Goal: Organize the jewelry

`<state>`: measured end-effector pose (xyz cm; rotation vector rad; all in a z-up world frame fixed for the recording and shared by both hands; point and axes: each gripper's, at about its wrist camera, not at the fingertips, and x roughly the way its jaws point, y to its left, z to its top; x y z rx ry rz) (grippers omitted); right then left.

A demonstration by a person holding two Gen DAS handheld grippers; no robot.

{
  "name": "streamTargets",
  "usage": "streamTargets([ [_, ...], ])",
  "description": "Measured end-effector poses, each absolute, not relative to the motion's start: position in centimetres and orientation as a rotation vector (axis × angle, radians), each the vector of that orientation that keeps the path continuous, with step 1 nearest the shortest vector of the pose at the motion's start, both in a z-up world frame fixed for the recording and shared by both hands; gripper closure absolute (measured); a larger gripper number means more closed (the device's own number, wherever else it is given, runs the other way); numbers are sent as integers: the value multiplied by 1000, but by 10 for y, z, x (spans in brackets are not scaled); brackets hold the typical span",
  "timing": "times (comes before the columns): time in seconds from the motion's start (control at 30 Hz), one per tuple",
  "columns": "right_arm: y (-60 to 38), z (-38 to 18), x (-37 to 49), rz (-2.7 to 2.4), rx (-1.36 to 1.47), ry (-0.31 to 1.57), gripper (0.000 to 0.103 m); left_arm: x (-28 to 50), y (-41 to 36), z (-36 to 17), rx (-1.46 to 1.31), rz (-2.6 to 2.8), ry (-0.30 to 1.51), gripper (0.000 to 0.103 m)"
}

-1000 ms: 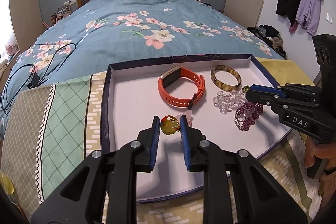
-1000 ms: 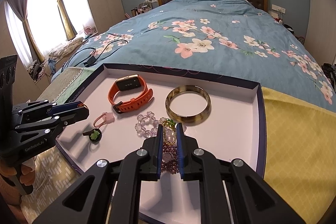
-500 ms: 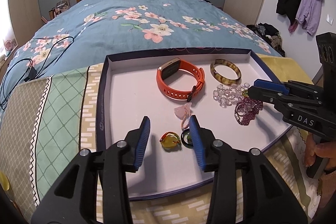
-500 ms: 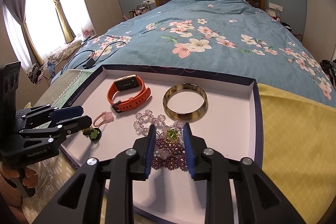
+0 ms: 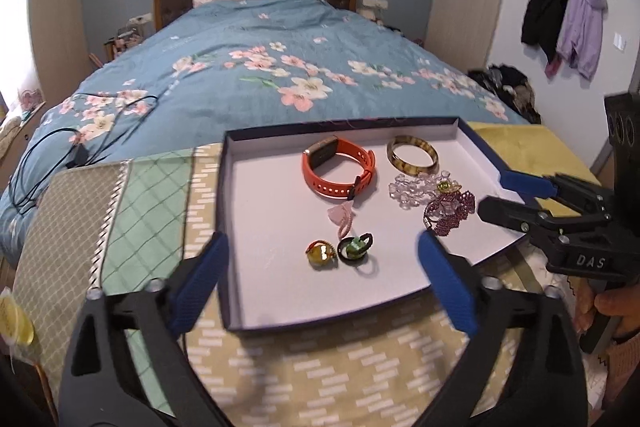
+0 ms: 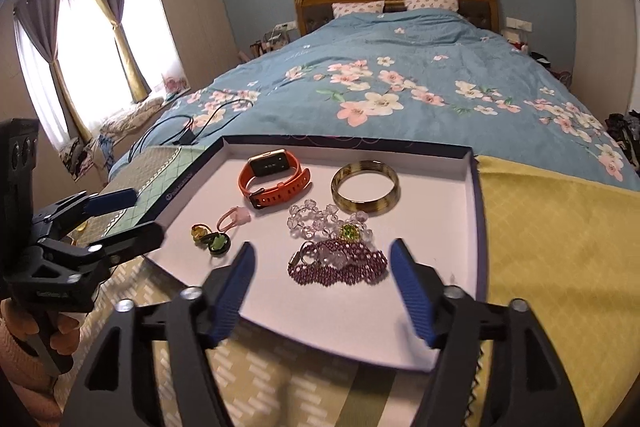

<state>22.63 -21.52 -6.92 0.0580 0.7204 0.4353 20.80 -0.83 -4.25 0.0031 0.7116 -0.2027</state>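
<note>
1. We hold the left gripper (image 5: 324, 269) over the near left corner of the tray (image 5: 280, 315), its blue pads spread wide apart and gripping nothing.
2. We hold the right gripper (image 6: 322, 291) over the tray's near edge, jaws likewise wide apart and empty.
3. The tray sits on patterned cloths at the foot of the bed (image 6: 400, 75), its long axis running left to right across our view.
4. The orange watch (image 5: 338, 171) lies on its side toward the far edge, its band looped closed, long axis across the tray, face toward the far left.
5. The horn bangle (image 6: 365, 185) lies flat just right of the watch.
6. The clear bead bracelet (image 6: 316, 221) lies in front of the bangle, touching the purple beaded bracelet (image 6: 340, 269), which stretches left to right; a green-stone ring (image 6: 350, 231) rests between them.
7. Near the left gripper lie the amber bead charm (image 5: 319, 254), the dark green-stone ring (image 5: 354, 247) touching it, and the pink charm (image 5: 342, 217) just behind.
</note>
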Motion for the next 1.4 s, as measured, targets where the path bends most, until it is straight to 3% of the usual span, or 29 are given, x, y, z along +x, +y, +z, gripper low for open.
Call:
streamTargets([
  [0.23, -218, -61, 188, 372, 14, 611, 7, 168, 12, -34, -56, -164, 649, 6],
  [0.77, -227, -41, 106, 255, 44, 363, 7, 65, 18, 1, -33, -65, 347, 6],
  [1.4, -214, -19, 62, 210, -9, 218, 7, 25, 5, 20, -54, -39, 267, 6],
])
